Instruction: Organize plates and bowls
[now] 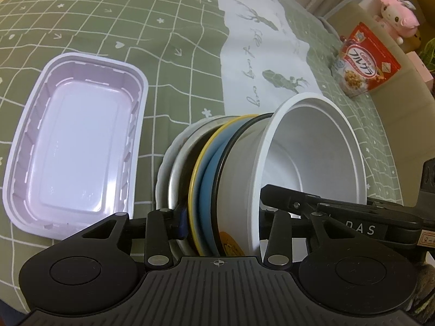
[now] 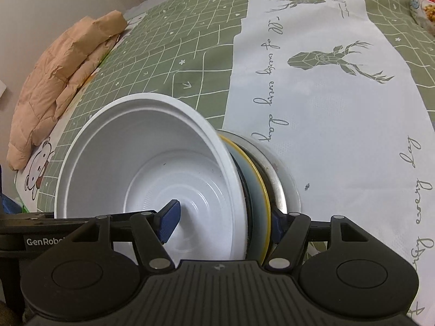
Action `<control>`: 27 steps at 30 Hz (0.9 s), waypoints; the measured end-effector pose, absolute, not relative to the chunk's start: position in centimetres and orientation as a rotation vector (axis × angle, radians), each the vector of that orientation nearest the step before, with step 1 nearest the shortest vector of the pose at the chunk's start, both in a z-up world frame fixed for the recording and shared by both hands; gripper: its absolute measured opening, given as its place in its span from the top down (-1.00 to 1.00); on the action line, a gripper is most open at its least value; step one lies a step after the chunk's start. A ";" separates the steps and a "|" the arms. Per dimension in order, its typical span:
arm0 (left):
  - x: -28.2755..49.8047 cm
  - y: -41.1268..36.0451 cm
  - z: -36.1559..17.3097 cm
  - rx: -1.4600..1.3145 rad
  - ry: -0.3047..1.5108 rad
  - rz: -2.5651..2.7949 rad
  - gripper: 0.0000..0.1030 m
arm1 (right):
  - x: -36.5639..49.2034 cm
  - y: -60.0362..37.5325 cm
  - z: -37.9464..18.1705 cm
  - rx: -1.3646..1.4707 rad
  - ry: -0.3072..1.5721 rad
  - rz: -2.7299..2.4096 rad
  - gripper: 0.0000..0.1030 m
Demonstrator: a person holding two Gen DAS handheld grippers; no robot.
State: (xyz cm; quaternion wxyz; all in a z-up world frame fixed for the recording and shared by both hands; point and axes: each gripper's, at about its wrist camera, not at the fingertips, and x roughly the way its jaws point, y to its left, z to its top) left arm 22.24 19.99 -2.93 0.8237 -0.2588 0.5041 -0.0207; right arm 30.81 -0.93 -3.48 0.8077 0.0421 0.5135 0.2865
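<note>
A stack of dishes stands on edge on the table: a deep white bowl [image 1: 307,157] with its mouth to the right, a black-rimmed dish, a blue plate with a yellow rim [image 1: 206,168], a metal plate and a white plate [image 1: 165,168]. My left gripper [image 1: 224,217] straddles the stack near the camera, its blue pad against the plates, its other finger hidden behind the bowl's rim. My right gripper [image 2: 223,222] clamps the same stack, one pad inside the white bowl [image 2: 152,168] on its bottom, the other behind the yellow-rimmed plate [image 2: 261,184].
An empty pale pink rectangular tray [image 1: 76,141] lies left of the stack on the green checked tablecloth [image 1: 136,27]. A white deer-print cloth [image 2: 326,108] runs beside it. A cereal bag [image 1: 364,59] and plush toy [image 1: 399,13] sit far right; crumpled brown paper [image 2: 59,73] far left.
</note>
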 end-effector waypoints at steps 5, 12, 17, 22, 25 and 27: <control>22.4 19.7 -2.7 -0.542 1.088 -0.043 0.15 | 30.9 -1.2 -3.5 0.109 1.109 0.611 -0.28; 22.4 19.5 -2.1 -0.531 1.100 -0.033 0.16 | 31.9 -2.4 -3.3 0.185 1.143 0.626 -0.30; 22.6 19.2 -1.5 -0.505 1.101 -0.028 0.17 | 32.2 -3.3 -3.2 0.208 1.154 0.651 -0.27; 22.9 18.8 -1.4 -0.485 1.111 -0.025 0.17 | 32.1 -3.7 -3.0 0.205 1.142 0.650 -0.27; 23.0 19.0 -1.5 -0.495 1.114 -0.021 0.19 | 32.3 -4.1 -2.8 0.220 1.153 0.657 -0.27; 23.1 19.2 -1.5 -0.503 1.116 -0.019 0.21 | 32.3 -4.3 -2.5 0.219 1.153 0.663 -0.27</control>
